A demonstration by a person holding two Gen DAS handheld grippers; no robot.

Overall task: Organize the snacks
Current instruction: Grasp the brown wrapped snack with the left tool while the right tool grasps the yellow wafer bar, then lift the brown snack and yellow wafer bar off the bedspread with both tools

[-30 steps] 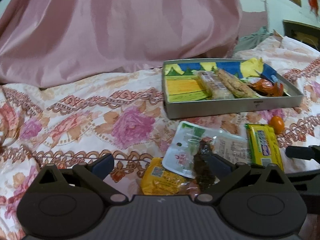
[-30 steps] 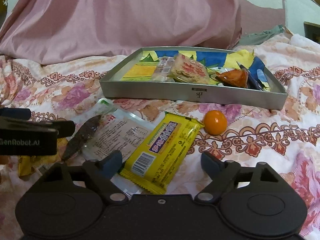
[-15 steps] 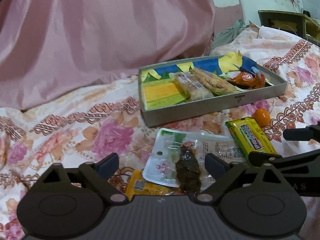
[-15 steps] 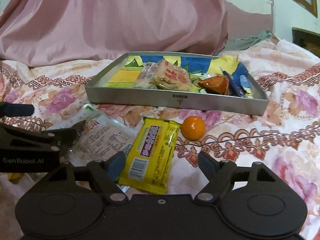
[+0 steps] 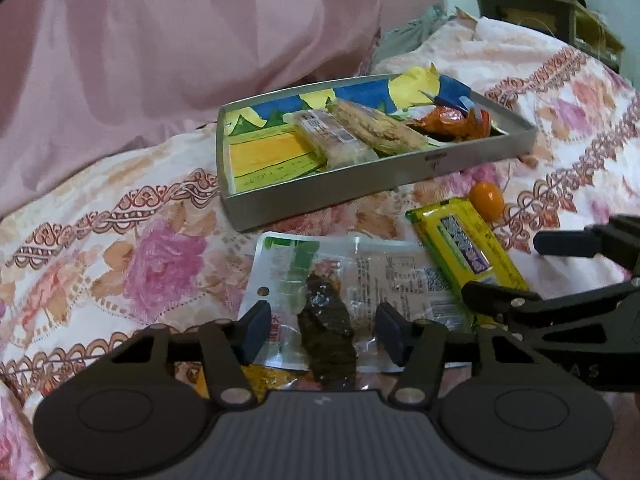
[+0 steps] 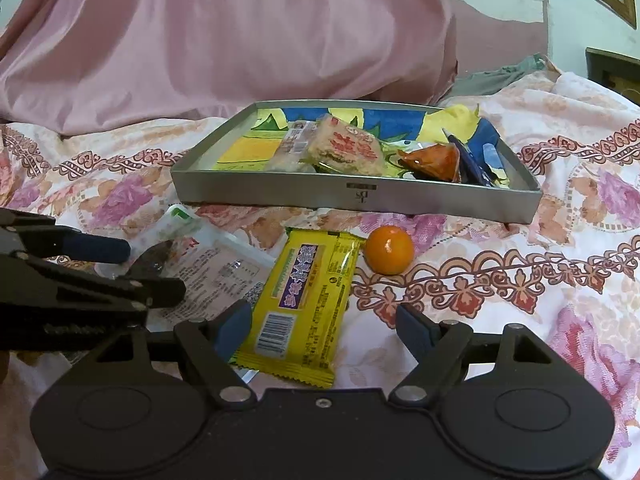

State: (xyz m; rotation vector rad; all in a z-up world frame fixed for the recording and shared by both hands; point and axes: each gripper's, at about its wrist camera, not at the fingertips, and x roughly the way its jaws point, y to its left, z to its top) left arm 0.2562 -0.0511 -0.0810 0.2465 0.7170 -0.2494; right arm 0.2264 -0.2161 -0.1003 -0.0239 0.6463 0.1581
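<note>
Snacks lay loose on the flowered bedspread [image 6: 500,280], just ahead of both claws. The left claw [image 5: 323,332] was closing, its blue pads on either side of a clear pouch [image 5: 360,276] with a dark dried piece inside; the pads had not yet met the wrapper. Under the near edge of that pouch, close against the claw, an orange-yellow packet [image 5: 266,378] peeked out. The right claw [image 6: 323,330] stood apart, gripping nothing, with the near end of a yellow snack bar [image 6: 306,300] between its fingers and the bar stretching away from it. Just beyond the bar's far right corner sat a small orange fruit [image 6: 389,251], touching nothing. Farther ahead of both claws rested a grey metal tray [image 6: 360,194] lined with blue and yellow paper. It held two pale wrapped cakes [image 6: 344,150] side by side near the middle and an orange-red wrapped piece [image 6: 434,160] toward its right end. Behind the tray hung pink cloth [image 6: 240,32].
</note>
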